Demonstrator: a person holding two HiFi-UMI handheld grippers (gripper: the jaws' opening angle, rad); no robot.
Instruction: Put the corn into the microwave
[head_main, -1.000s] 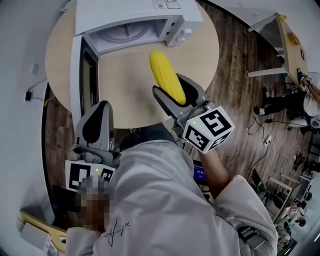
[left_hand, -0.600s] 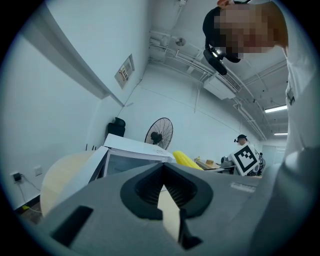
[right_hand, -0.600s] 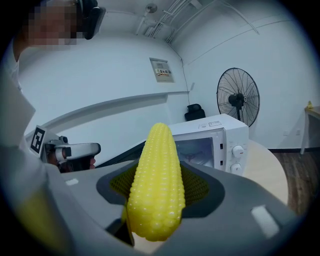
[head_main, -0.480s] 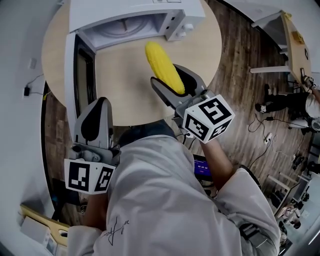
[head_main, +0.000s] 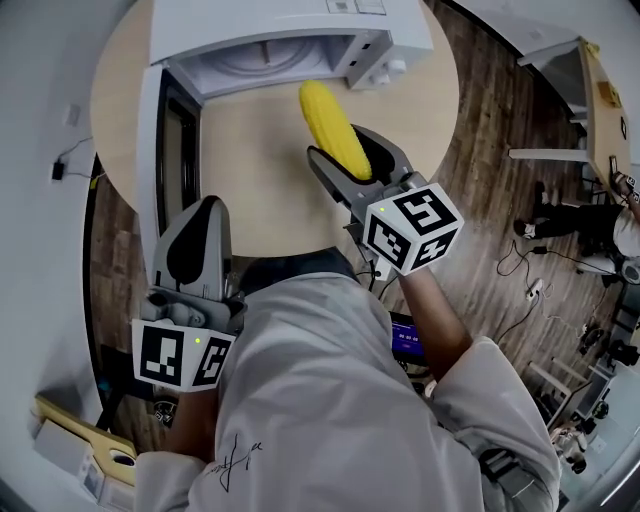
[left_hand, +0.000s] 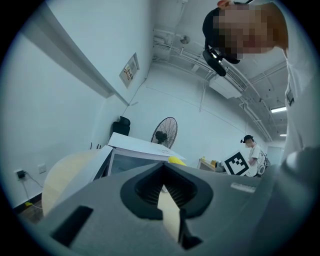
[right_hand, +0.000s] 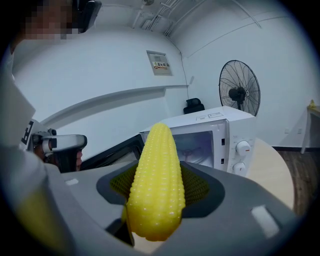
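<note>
A yellow corn cob (head_main: 334, 126) is clamped lengthwise in my right gripper (head_main: 341, 150), its tip pointing at the white microwave (head_main: 290, 30) at the far side of the round table (head_main: 260, 190). The microwave's door (head_main: 175, 150) hangs open to the left, showing the cavity. In the right gripper view the corn (right_hand: 155, 185) fills the jaws, with the microwave (right_hand: 210, 135) close ahead. My left gripper (head_main: 200, 225) hovers at the table's near edge, shut and empty, just below the door. In the left gripper view it (left_hand: 165, 192) faces the microwave (left_hand: 140, 155).
A standing fan (right_hand: 240, 92) is behind the microwave. Right of the table lie wooden floor, a desk (head_main: 590, 90), a seated person (head_main: 580, 215) and cables. The table's bare top spreads between the open door and the corn.
My right gripper has carried the corn forward and a little down, closer to the microwave's opening. The left gripper has stayed where it was.
</note>
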